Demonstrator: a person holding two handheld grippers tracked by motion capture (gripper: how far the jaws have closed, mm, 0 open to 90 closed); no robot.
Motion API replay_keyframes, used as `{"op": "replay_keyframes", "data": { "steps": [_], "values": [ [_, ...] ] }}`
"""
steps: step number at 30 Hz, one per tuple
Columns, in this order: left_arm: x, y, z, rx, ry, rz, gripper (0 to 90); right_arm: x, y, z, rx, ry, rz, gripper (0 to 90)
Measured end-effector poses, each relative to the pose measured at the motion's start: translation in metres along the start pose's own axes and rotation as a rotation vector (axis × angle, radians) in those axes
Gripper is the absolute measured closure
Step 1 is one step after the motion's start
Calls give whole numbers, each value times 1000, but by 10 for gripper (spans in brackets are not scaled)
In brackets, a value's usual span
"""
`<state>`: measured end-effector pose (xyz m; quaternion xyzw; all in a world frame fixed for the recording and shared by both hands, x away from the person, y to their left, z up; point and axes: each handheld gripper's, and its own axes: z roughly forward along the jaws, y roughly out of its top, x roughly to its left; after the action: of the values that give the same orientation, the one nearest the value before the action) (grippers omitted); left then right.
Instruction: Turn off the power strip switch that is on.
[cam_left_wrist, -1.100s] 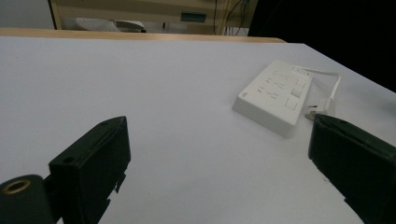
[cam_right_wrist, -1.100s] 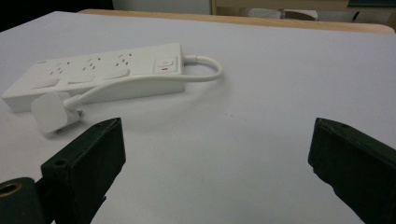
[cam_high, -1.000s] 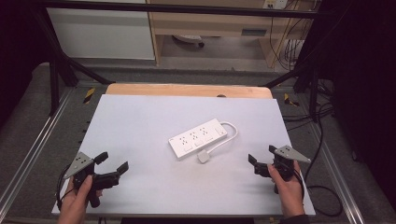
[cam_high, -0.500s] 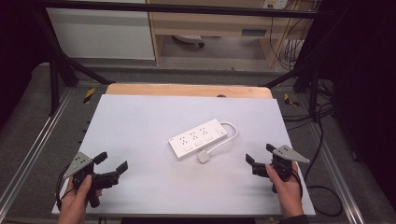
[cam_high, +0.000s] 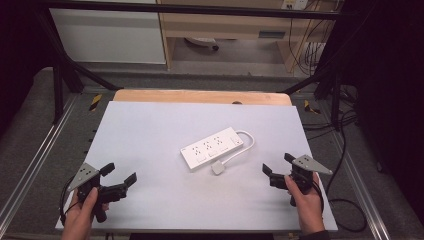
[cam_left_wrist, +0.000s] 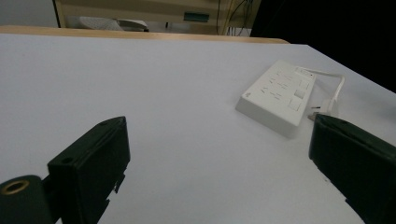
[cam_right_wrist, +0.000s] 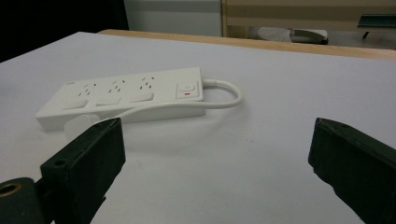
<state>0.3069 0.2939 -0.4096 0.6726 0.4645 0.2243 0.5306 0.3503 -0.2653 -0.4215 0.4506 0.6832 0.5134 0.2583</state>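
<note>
- Left gripper (cam_high: 119, 179): jaws spread wide, empty.
- Right gripper (cam_high: 278, 167): jaws spread wide, empty.
- White power strip (cam_high: 212, 147): flat on table (cam_high: 150, 130), ahead of both jaw pairs, apart from each.

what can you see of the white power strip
The power strip is a white, plastic-looking bar lying flat and slanted near the middle of the white table. Its top carries three rows of sockets and a switch with a red mark at one end. A short white cord loops from that end to a plug lying beside it. Neither hand-held gripper touches it.
</note>
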Motion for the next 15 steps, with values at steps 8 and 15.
{"op": "replay_keyframes", "data": {
  "steps": [8,15],
  "values": [
    [1,0,-2,-7,9,-6,54,3,5,-1,-10,14,-9,46],
    [2,0,-2,-6,11,-8,45,12,10,4,6,41,-39,44]
  ]
}}
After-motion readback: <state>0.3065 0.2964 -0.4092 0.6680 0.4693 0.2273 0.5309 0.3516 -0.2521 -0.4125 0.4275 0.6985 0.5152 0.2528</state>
